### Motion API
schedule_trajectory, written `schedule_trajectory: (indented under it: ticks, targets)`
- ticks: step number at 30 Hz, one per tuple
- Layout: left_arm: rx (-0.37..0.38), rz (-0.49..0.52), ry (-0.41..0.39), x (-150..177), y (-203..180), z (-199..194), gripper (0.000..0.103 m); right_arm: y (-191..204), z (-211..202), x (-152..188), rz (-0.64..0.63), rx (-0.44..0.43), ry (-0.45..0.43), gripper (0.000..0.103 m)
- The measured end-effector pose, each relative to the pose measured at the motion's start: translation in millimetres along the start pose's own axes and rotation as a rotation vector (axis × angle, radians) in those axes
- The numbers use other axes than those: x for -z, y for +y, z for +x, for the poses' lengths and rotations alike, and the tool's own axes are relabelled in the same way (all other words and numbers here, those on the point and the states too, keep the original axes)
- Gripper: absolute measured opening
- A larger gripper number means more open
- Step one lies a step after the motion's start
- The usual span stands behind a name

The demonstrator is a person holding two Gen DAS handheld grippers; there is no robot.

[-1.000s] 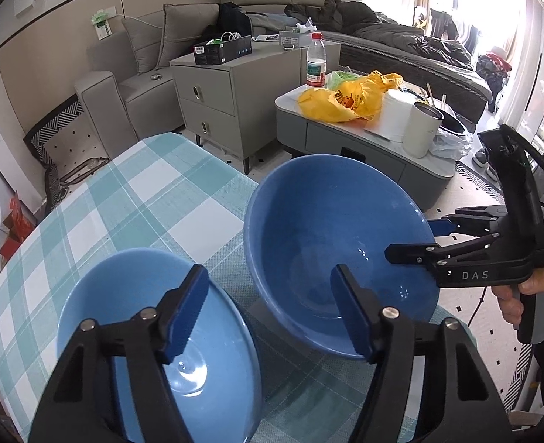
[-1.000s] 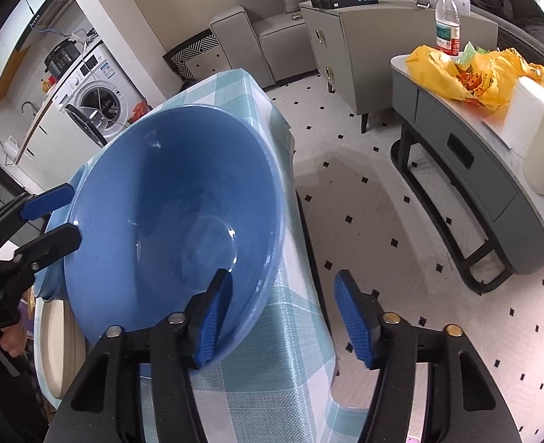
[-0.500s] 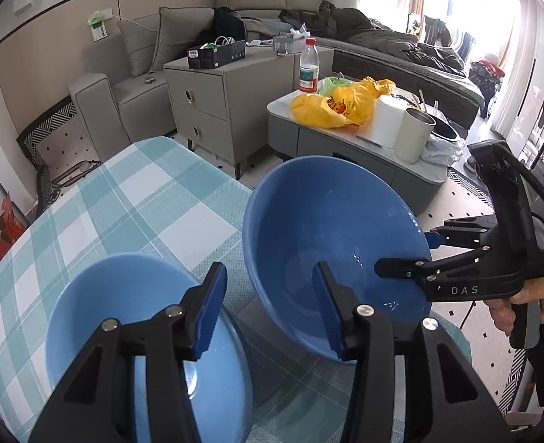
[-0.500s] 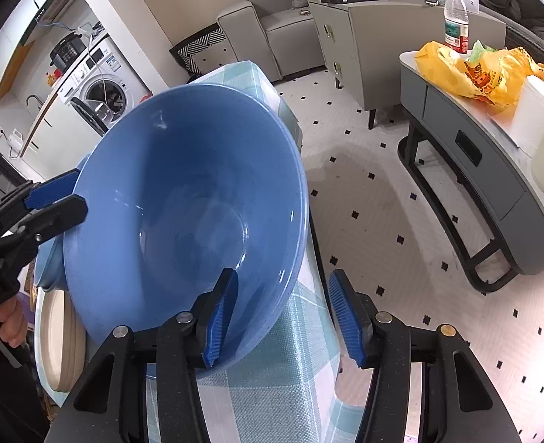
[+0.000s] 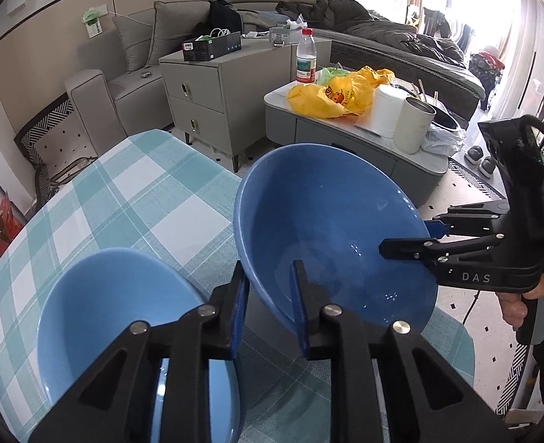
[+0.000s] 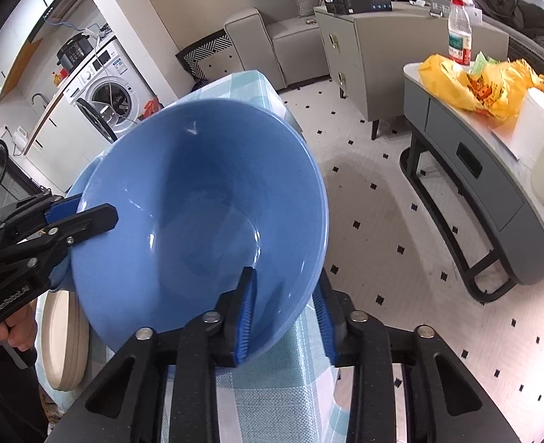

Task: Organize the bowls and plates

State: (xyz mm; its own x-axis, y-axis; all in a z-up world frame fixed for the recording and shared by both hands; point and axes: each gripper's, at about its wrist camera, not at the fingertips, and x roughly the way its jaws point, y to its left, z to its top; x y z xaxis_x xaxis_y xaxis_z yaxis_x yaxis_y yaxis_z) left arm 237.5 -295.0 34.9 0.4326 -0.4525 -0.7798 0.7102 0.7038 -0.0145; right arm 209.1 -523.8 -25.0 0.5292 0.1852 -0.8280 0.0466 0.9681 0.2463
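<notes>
1. The large blue bowl (image 5: 331, 236), glossy, round and deep, is tilted above the checked counter (image 5: 131, 203).
2. The left claw (image 5: 268, 310) has just closed, pinching the bowl's near rim.
3. The right claw (image 6: 284, 313) has likewise closed, gripping the opposite rim.
4. A second, smooth blue bowl (image 5: 116, 306) rests beside it; cream plates (image 6: 63, 336) lie near.

Reading "DAS" in pale letters on the right gripper (image 5: 404, 238) body, and "GenRobot.AI" along the left gripper (image 6: 87, 210) body.
</notes>
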Motion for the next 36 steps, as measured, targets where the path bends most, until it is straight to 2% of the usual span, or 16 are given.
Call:
schedule_trajectory:
  ticks: [1, 7, 19, 36]
  targets:
    - [0.001, 0.000, -0.002, 0, 0, -1, 0.019, 1, -1, -1, -0.003, 0.000, -0.007, 0.026]
    - [-0.015, -0.008, -0.002, 2, 1, 0, 0.019, 5, -9, -4, -0.013, 0.029, -0.036, 0.021]
    - [-0.031, -0.026, -0.054, 0, 2, -21, 0.018, 17, -34, -8, -0.043, 0.048, -0.076, 0.020]
    - [-0.058, -0.047, -0.175, -7, -9, -81, 0.018, 44, -105, -10, -0.100, 0.078, -0.158, 0.020]
